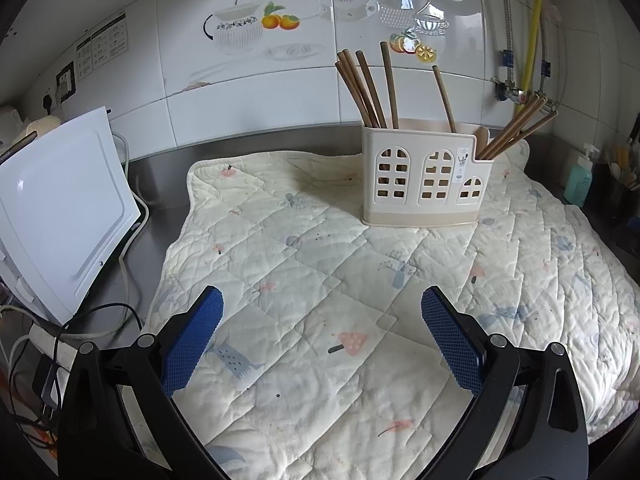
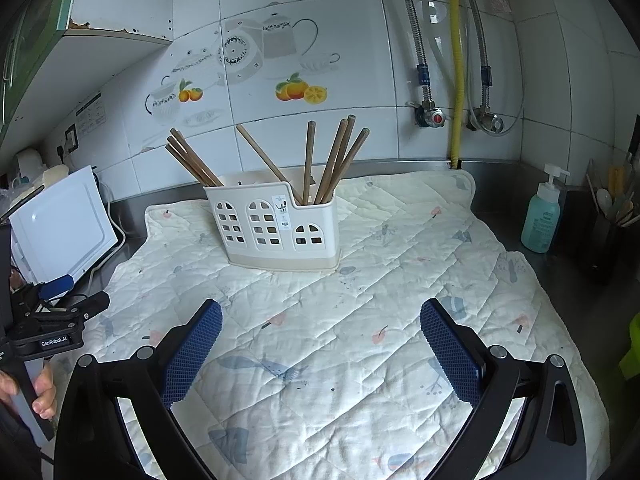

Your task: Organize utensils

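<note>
Both hand-held grippers, left (image 1: 322,336) and right (image 2: 321,344), hang wide open and empty over the cream quilted mat (image 2: 360,320). Judging by the bare mat, sorting looks nearly finished; check compartments before you grip anything. Your brown wooden chopsticks (image 2: 332,160) lean splayed in the cream plastic house-shaped holder (image 2: 276,228), upper centre of the frame.

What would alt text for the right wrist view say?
A cream utensil holder stands on a quilted mat, brown chopsticks fanning out of it. The open, empty right hand-held gripper frames the foreground.
</note>
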A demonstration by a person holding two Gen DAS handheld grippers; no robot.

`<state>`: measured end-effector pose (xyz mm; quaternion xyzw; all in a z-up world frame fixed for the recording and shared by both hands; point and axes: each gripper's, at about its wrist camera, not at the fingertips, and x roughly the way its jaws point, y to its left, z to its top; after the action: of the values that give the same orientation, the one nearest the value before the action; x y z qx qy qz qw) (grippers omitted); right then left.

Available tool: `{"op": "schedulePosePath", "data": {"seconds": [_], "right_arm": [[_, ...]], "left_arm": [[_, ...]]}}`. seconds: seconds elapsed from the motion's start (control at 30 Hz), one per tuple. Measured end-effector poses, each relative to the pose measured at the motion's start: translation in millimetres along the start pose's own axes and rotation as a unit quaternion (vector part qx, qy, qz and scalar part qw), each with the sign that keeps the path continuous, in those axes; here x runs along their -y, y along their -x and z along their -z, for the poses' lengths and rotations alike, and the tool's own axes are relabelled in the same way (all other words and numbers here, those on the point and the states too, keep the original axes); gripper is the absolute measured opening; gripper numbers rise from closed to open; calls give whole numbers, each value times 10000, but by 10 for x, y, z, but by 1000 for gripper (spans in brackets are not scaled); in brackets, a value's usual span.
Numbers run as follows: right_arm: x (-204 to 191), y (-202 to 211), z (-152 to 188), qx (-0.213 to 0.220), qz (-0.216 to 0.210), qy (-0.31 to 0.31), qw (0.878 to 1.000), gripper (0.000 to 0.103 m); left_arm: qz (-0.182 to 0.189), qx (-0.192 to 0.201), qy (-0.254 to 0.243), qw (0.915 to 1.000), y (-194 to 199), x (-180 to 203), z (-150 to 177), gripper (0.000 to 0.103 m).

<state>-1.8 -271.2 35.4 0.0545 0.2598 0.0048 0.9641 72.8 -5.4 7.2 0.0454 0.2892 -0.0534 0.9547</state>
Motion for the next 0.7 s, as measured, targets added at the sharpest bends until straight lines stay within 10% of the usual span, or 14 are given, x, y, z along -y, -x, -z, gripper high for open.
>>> {"op": "schedulePosePath", "data": {"seconds": [0.7], "right_arm": [[-5, -9, 3, -11, 2, -7, 10000, 96]], "left_arm": [[-28, 38, 42, 10000, -2, -20, 4, 98]]}}
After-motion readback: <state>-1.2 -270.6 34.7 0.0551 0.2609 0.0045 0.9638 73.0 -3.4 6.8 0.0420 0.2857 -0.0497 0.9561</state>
